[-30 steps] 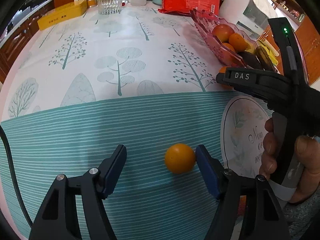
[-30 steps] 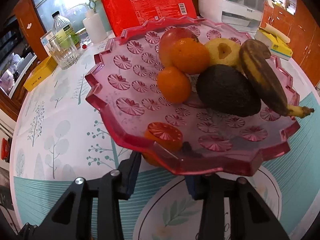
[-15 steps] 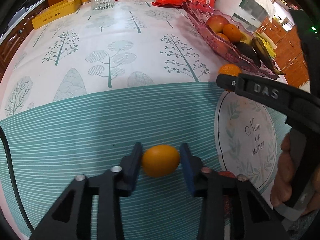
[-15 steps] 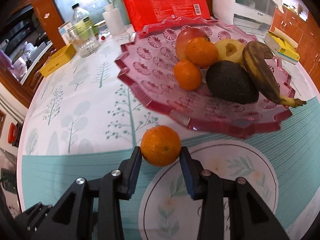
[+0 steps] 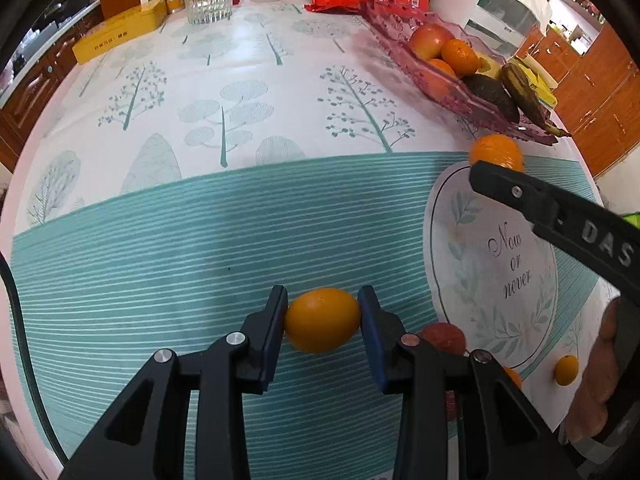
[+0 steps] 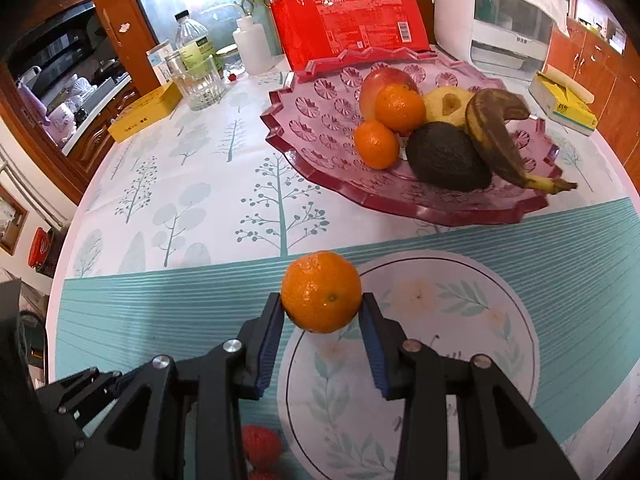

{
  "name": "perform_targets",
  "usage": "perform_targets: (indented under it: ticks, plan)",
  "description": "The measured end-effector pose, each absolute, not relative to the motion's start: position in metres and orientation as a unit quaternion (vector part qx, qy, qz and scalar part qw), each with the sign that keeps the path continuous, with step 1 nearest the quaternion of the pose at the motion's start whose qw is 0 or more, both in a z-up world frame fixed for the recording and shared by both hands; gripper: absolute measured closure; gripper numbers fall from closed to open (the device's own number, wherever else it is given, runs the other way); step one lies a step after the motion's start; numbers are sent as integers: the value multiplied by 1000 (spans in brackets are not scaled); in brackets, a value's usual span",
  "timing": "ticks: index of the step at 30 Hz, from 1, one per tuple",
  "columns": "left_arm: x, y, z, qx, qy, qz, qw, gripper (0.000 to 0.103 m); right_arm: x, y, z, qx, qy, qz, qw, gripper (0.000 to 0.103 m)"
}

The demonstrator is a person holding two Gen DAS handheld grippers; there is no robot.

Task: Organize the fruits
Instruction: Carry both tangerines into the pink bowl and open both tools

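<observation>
Tablecloth (image 6: 200, 216): white with teal tree prints; teal striped band nearer the camera.
Round emblem (image 5: 496, 264): printed on the cloth, leafy border, script reading "Now or never".
Red package (image 6: 348, 24): upright at the table's far edge.
Drinking glass (image 6: 198, 80): clear, ribbed, upright, beside the yellow box (image 6: 146, 112).
Plastic bottle (image 6: 192, 40): clear, behind the glass.
White appliance (image 6: 496, 12): far right corner.
Tissue pack (image 6: 564, 100): yellow and white, right edge.
</observation>
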State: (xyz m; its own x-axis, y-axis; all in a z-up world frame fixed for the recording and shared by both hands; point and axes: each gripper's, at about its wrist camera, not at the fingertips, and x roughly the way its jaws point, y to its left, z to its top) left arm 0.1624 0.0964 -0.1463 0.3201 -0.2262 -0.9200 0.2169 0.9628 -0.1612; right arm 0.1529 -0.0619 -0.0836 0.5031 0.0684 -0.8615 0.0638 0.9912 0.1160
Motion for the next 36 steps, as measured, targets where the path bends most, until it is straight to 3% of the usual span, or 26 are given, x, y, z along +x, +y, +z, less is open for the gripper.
perform_targets:
  ticks: [13,25,31,36]
  plan:
    - [171,58,-67,24,537,-123,834,68,120,-92,-24,54,445,13,894,64]
    - [223,7,36,25,450,-117,885,68,136,-147,56,22,372,17,928,64]
    - [261,-13,53,18,433,-95,896,68,173,-175,91,24,343,29,939,64]
    - [291,-24,40,12,439,-76,895,68,210,-191,89,32,350,39,935,64]
